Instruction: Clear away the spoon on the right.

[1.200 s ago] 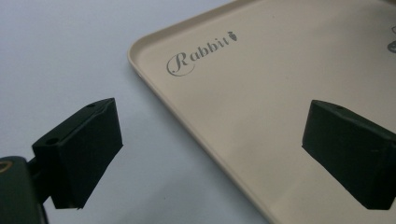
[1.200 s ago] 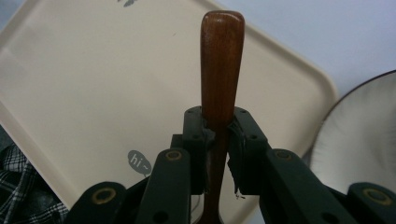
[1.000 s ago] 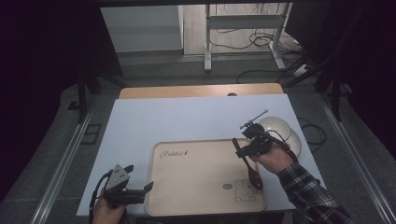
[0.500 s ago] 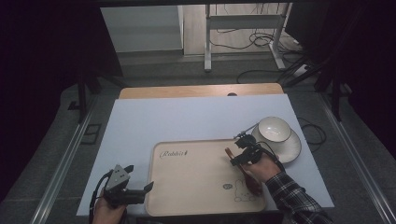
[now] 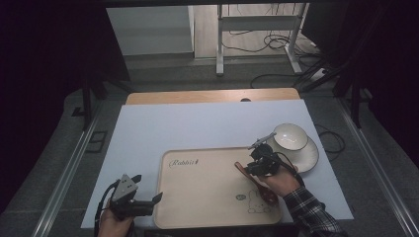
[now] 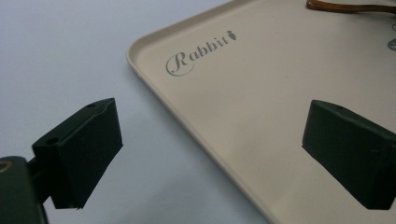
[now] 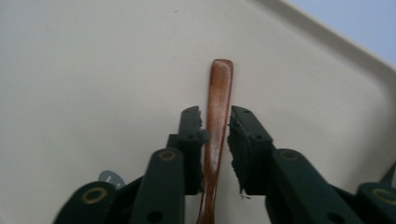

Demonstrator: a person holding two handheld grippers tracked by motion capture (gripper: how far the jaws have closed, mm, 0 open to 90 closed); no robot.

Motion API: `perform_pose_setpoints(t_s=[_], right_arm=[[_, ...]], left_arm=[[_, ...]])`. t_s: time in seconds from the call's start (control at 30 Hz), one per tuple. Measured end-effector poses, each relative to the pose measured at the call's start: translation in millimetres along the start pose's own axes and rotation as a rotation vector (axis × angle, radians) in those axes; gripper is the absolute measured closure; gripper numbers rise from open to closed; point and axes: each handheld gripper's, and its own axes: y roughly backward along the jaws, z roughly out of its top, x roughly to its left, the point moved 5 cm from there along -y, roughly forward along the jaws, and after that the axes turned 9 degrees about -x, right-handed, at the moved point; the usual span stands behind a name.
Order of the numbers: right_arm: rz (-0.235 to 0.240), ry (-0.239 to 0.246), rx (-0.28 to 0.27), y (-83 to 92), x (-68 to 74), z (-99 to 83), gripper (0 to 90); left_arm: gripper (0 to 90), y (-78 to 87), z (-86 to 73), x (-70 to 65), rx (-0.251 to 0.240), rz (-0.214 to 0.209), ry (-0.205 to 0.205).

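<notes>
two narrow-set jaws of the right gripper (image 7: 215, 128) pinch the wooden spoon (image 7: 218, 100) by its handle, low right of centre on the beige tray (image 5: 197, 197), while the left gripper (image 5: 157, 198), lower left, gapes wide, holding nothing.

One camera overhead, one riding on each gripper.

From above the near edge we look forward and down over the counter (image 5: 207, 123); the left gripper view sits low and close, facing past its fingers (image 6: 79, 154) across the tray (image 6: 261, 93); the right gripper view looks closely down on the spoon (image 7: 218, 107) between its fingers (image 7: 189, 140). All three share the tray.
</notes>
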Motion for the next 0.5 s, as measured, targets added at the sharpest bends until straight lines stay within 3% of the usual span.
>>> perform_pose_setpoints(t_s=[0.17, 0.3, 0.5], right_arm=[[0.022, 0.027, -0.022, -1.8, 7.1, -6.1, 89.3], [0.024, 0.067, -0.039, -6.1, 10.9, -11.4, 90.0], [0.014, 0.066, -0.047, -14.1, 10.2, -20.1, 90.0]], left_arm=[[4.5, 0.1, 0.0, -0.1, -0.001, -0.001, 0.0], [4.5, 0.1, 0.0, -0.1, -0.002, -0.001, -0.001], [4.5, 0.2, 0.1, -0.3, -0.003, -0.002, -0.003]])
